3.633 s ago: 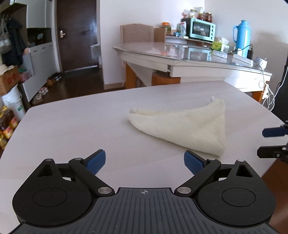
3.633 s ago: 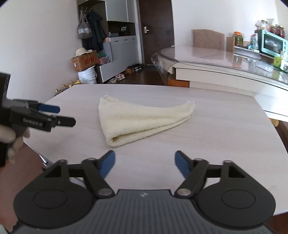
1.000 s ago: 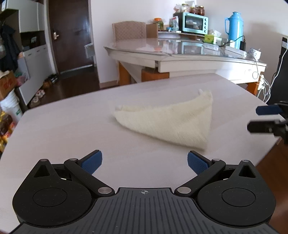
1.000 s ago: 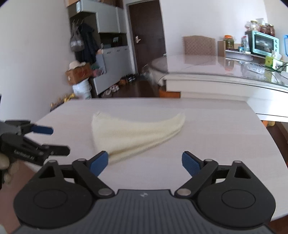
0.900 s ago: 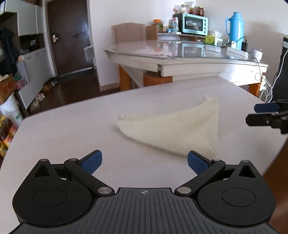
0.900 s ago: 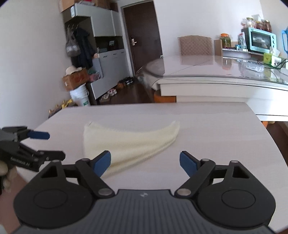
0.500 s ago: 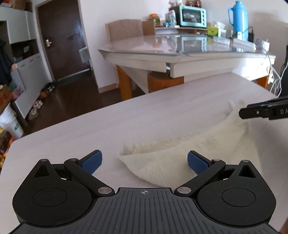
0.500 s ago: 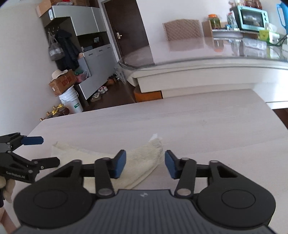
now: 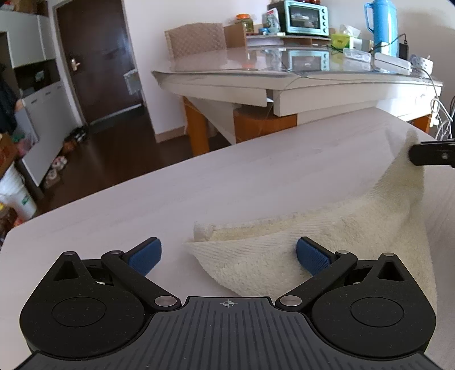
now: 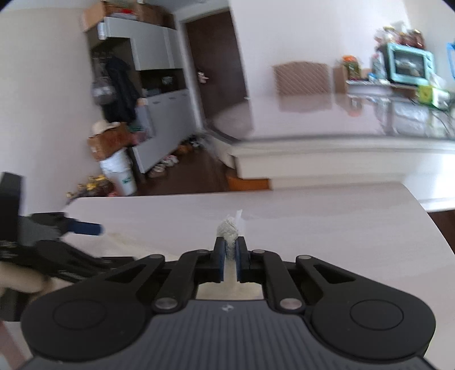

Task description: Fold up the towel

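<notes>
A cream towel [image 9: 327, 236], folded into a triangle, lies on the pale wooden table [image 9: 199, 187]. My left gripper [image 9: 227, 254] is open, its blue pads on either side of the towel's near left corner, just above the table. My right gripper [image 10: 230, 252] is shut on the towel's far corner [image 10: 229, 227], which pokes out between the pads. In the left wrist view that gripper [image 9: 432, 153] holds the corner lifted off the table at the right edge. The left gripper also shows at the left of the right wrist view [image 10: 82, 227].
A glass-topped dining table [image 9: 284, 76] with a toaster oven [image 9: 305, 12] and a blue thermos [image 9: 381, 25] stands behind. A chair [image 9: 196, 42], a dark door [image 9: 96, 57], cabinets, a white bucket [image 10: 122, 176] and boxes are at the far left.
Both grippers moved in over the towel. My right gripper closed on the far corner and lifted it. My left gripper came down around the near left corner, still open.
</notes>
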`<control>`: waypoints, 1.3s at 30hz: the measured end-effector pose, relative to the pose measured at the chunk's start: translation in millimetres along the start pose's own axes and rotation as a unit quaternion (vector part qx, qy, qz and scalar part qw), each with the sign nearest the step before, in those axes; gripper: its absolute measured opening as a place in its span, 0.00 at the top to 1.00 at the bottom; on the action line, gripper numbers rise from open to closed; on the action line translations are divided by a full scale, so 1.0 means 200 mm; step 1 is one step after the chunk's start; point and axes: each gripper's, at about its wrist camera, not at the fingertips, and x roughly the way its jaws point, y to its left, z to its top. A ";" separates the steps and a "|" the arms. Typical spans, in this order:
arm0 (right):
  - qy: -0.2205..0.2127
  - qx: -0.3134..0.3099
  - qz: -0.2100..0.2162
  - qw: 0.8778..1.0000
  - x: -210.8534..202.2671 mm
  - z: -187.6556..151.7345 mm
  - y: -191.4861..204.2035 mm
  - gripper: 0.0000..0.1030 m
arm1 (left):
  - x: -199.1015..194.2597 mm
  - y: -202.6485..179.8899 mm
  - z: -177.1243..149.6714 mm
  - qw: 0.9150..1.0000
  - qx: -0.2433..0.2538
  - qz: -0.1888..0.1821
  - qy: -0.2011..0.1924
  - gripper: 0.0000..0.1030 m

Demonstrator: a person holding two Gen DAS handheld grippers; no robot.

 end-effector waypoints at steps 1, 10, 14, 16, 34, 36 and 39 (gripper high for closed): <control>-0.002 -0.005 0.003 1.000 -0.01 0.00 0.03 0.92 | -0.03 0.03 0.00 1.000 -0.010 0.003 -0.005 0.00; 0.045 -0.085 0.164 0.982 -0.03 -0.13 0.57 0.92 | -0.30 0.33 -0.11 0.997 -0.033 0.063 -0.017 0.00; 0.071 -0.121 0.228 0.963 0.01 -0.24 0.82 0.92 | -0.38 0.45 -0.19 0.995 -0.041 0.090 -0.006 0.00; 0.086 -0.135 0.251 0.955 0.05 -0.29 0.91 0.92 | -0.41 0.49 -0.22 0.995 -0.045 0.094 -0.003 0.00; 0.044 -0.110 0.170 0.978 -0.05 -0.13 0.55 0.56 | -0.23 0.44 -0.06 0.996 -0.053 -0.069 0.004 0.01; 0.046 -0.093 0.143 0.984 -0.03 -0.14 0.45 0.56 | -0.19 0.39 -0.04 0.995 -0.040 -0.090 0.008 0.12; 0.050 -0.080 0.124 0.988 -0.01 -0.16 0.37 0.56 | -0.12 0.33 -0.03 0.993 -0.030 -0.111 0.022 0.36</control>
